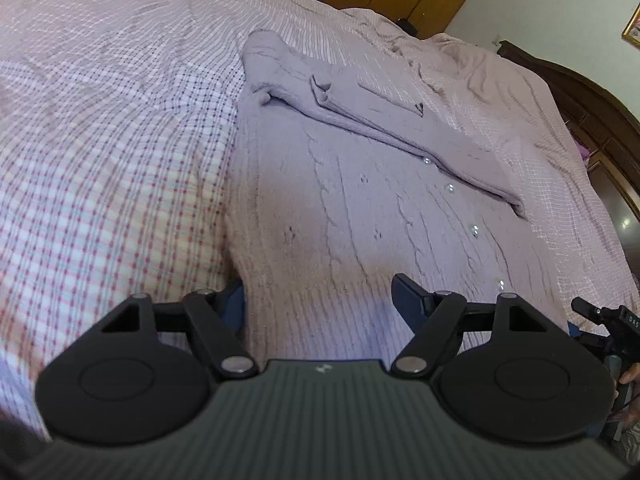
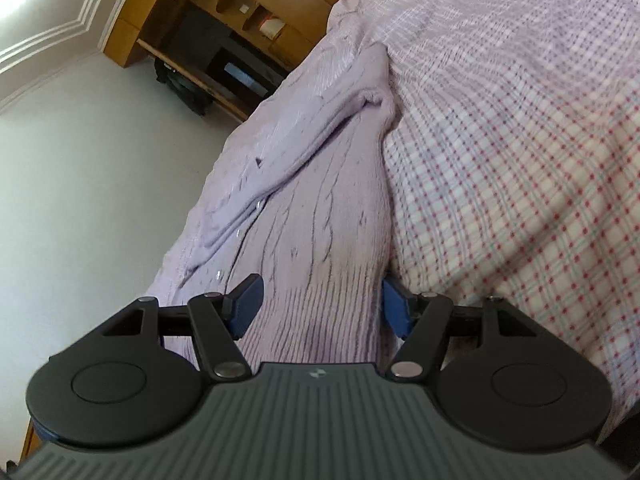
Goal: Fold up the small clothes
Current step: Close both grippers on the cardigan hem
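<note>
Lilac cardigan spread on a checked bed, both hand-held grippers at its ribbed hem.

The lilac knitted cardigan (image 1: 340,208) lies flat on the bed (image 1: 104,128), its long axis running away from the cameras, ribbed hem nearest and neck end farthest; one sleeve (image 1: 384,128) is folded diagonally across the body beside a row of shiny buttons (image 1: 449,188). The left hand-held gripper (image 1: 320,300) stands open over the hem; its left finger is mostly hidden behind the cloth's edge, so contact there cannot be judged. The right hand-held gripper (image 2: 320,306) is also open, blue pads (image 2: 248,304) astride the hem, gripping nothing. The hem's near edge is hidden behind both gripper bodies. In the right wrist view the scene is tilted and slightly blurred.
</note>
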`<state>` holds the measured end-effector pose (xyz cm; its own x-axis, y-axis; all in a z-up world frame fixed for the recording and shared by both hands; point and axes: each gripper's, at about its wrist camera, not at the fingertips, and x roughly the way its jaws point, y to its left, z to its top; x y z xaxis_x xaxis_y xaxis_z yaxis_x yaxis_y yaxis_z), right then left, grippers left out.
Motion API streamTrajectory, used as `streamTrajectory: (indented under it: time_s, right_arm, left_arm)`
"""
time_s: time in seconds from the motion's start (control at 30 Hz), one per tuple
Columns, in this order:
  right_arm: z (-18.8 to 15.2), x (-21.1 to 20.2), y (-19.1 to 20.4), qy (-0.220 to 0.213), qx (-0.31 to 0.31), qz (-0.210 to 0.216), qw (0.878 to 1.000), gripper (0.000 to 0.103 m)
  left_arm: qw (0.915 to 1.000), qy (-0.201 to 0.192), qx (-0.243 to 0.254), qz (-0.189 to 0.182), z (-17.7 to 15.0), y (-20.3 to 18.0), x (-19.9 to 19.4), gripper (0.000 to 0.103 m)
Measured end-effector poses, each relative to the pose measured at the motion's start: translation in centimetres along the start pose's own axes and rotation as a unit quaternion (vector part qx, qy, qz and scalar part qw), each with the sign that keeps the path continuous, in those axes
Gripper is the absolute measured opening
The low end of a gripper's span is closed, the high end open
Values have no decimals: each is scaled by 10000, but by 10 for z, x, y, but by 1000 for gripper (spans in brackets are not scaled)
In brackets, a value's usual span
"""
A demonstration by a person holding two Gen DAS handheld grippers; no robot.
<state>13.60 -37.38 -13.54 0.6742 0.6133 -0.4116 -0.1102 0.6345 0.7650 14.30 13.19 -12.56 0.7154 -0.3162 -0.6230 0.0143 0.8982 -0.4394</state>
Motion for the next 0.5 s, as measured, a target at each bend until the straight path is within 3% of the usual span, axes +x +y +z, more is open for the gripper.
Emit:
streamTrajectory:
  time_s: [0.27, 0.37, 0.5]
  right_arm:
    - [-20, -14, -5, -6, 291, 89, 9995, 71]
    - [-22, -10, -4, 84, 322, 142, 9993, 71]
    - [-22, -6, -5, 69, 339, 39, 9994, 67]
  left_arm:
    - [9999, -80, -53, -79, -31, 0, -16, 75]
    - [9999, -87, -128, -41, -30, 3, -17, 64]
    - [9991, -162, -383, 47, -32, 13, -22, 35]
